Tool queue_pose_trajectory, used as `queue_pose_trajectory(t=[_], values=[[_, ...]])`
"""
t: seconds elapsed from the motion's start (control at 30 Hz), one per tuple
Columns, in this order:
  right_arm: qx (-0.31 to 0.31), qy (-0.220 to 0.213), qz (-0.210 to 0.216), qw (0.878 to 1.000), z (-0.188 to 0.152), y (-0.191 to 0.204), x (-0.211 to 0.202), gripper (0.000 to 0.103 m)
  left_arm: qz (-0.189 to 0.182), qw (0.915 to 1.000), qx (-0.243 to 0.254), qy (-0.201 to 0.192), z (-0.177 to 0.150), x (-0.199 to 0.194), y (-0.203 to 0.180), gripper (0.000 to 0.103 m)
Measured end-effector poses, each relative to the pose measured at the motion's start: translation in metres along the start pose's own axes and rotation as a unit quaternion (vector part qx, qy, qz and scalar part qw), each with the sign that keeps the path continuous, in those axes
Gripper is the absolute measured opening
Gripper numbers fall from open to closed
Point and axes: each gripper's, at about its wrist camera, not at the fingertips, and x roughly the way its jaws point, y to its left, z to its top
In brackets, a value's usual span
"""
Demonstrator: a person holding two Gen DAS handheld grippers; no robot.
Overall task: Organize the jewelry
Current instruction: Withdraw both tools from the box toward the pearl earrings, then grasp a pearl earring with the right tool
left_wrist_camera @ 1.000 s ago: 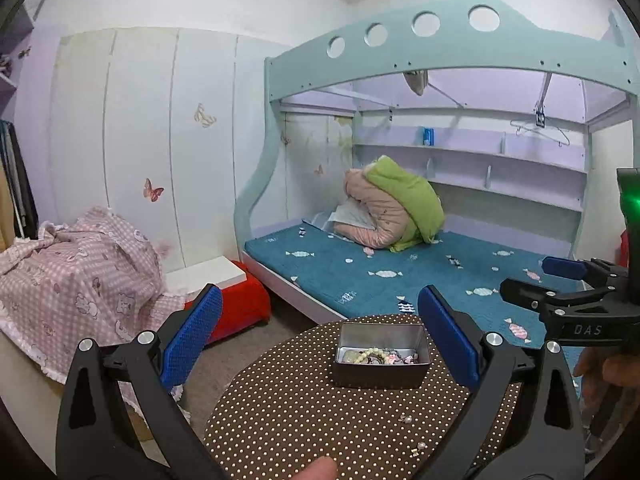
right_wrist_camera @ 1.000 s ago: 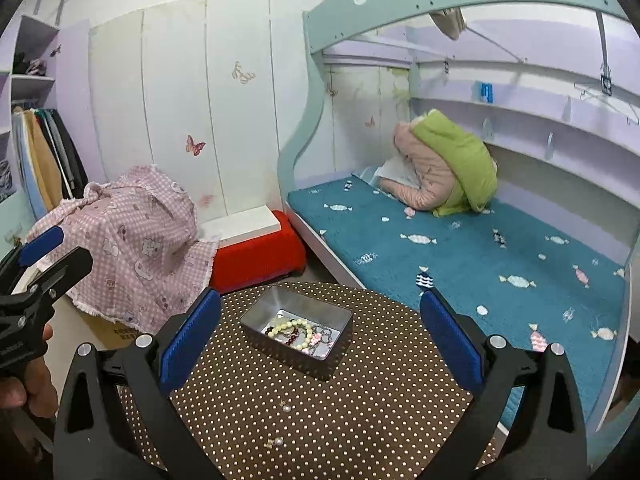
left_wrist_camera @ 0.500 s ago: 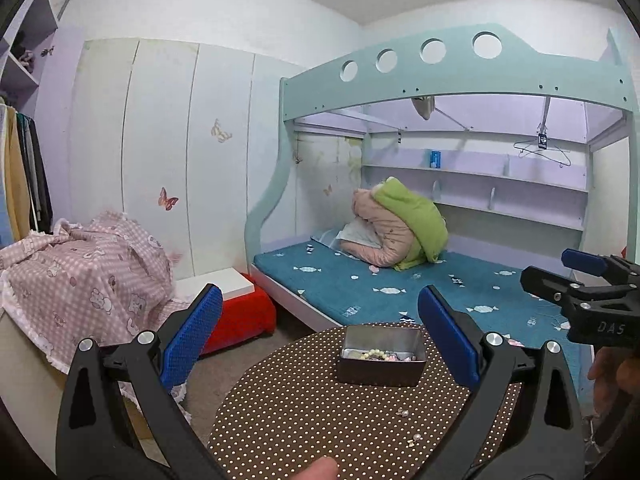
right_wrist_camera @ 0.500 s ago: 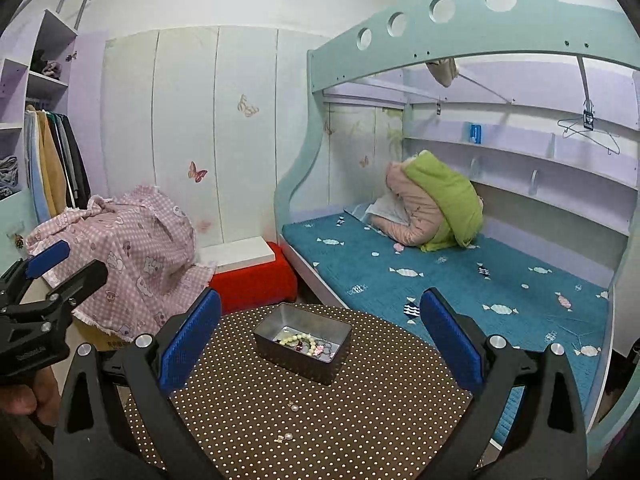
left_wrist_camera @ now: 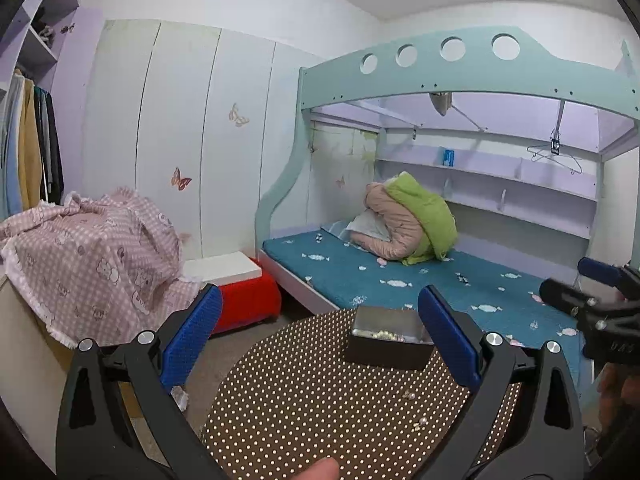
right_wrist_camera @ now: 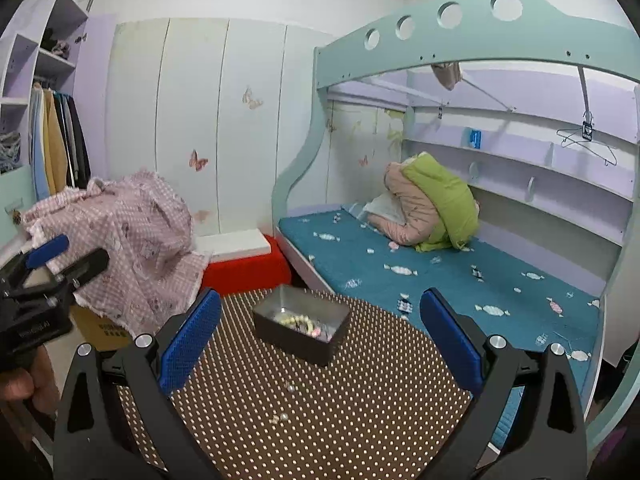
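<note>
A grey metal tin stands on the far part of a round brown table with white dots. Inside it lie a pale bead bracelet and other small jewelry. Two small pearl-like pieces lie loose on the table, nearer to me than the tin; the left wrist view shows them at the right. My left gripper is open and holds nothing, above the table's near side. Open and without load too, my right gripper hangs above the table.
A bunk bed with a teal mattress and a folded quilt stands behind the table. A red stool with a white top and a pink checked cloth over a box are at the left. A fingertip shows at the bottom edge.
Both grippers have lifted and tilted upward, so the tin and table sit lower in both views. Both stayed open. The loose pieces and the tin have not moved.
</note>
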Motion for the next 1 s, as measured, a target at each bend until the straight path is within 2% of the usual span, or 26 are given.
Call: queue_pose_trajectory(t=[0.23,0.4,0.5,0.67,0.9,1.0], values=[[0.001,0.102,0.026,0.994,-0.053,0.003,0.054,0.096,-0.002,0.9994,0.001,0.034,-0.026,0.016,0.001,0.098],[0.011,0.180,0.039,0.983,-0.097,0.005,0.099,0.096,-0.002,0.9983,-0.003,0.058,-0.043,0.030,0.003,0.098],[0.019,0.210,0.050,0.976,-0.117,0.006,0.115,0.093,-0.005,0.9974,-0.002,0.072,-0.052,0.036,0.005,0.098],[0.005,0.245,0.073,0.967,-0.138,0.019,0.131,0.067,-0.009,0.9953,0.000,0.096,-0.068,0.049,0.006,0.098],[-0.014,0.254,0.092,0.963,-0.145,0.033,0.142,0.052,-0.015,0.9934,-0.003,0.114,-0.080,0.062,0.007,0.098],[-0.022,0.252,0.096,0.963,-0.144,0.034,0.148,0.039,-0.016,0.9927,-0.003,0.119,-0.085,0.066,0.006,0.098]])
